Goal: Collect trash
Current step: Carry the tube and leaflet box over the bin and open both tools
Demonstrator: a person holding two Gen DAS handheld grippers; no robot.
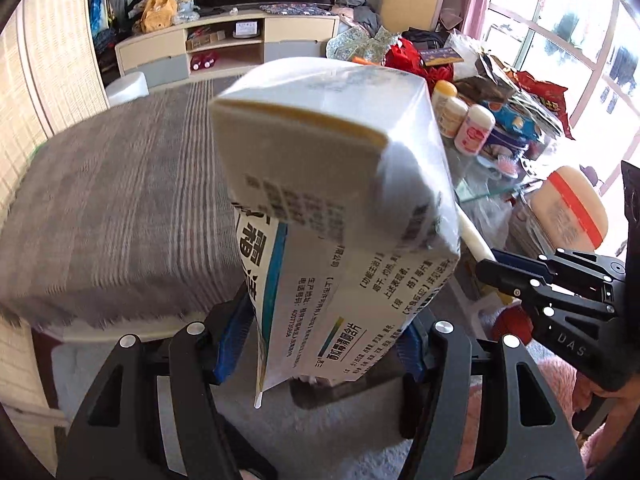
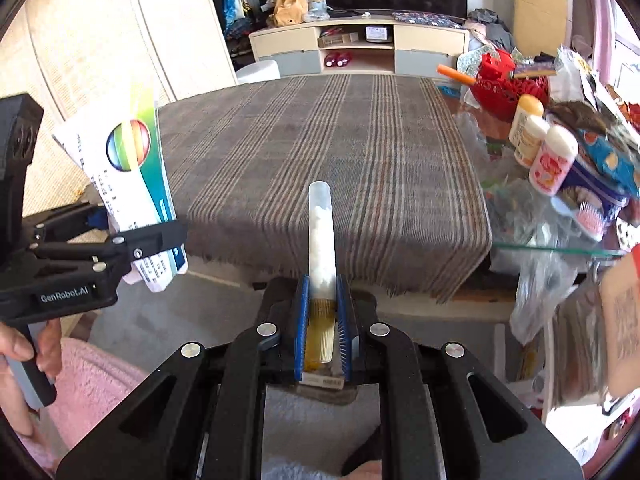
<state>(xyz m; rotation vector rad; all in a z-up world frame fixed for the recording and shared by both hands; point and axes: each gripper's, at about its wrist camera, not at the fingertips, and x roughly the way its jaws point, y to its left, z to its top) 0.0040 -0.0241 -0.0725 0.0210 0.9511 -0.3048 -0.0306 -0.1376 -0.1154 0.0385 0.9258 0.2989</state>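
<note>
My left gripper (image 1: 320, 344) is shut on a white medicine box (image 1: 332, 184) with Chinese print, held up in the air in front of the striped table. The box (image 2: 128, 184) and the left gripper (image 2: 120, 248) also show at the left of the right wrist view. My right gripper (image 2: 323, 320) is shut on a clear plastic tube (image 2: 321, 240) with white filling and a yellowish base, pointing forward over the table edge. The right gripper (image 1: 520, 280) also shows at the right of the left wrist view.
A table under a grey-brown striped cloth (image 2: 320, 152) lies ahead. A cluttered glass table (image 2: 560, 248) on the right carries bottles (image 2: 552, 160), snack bags and a red basket (image 2: 500, 80). A TV cabinet (image 2: 360, 48) stands at the back. A wicker wall (image 1: 48, 80) is at left.
</note>
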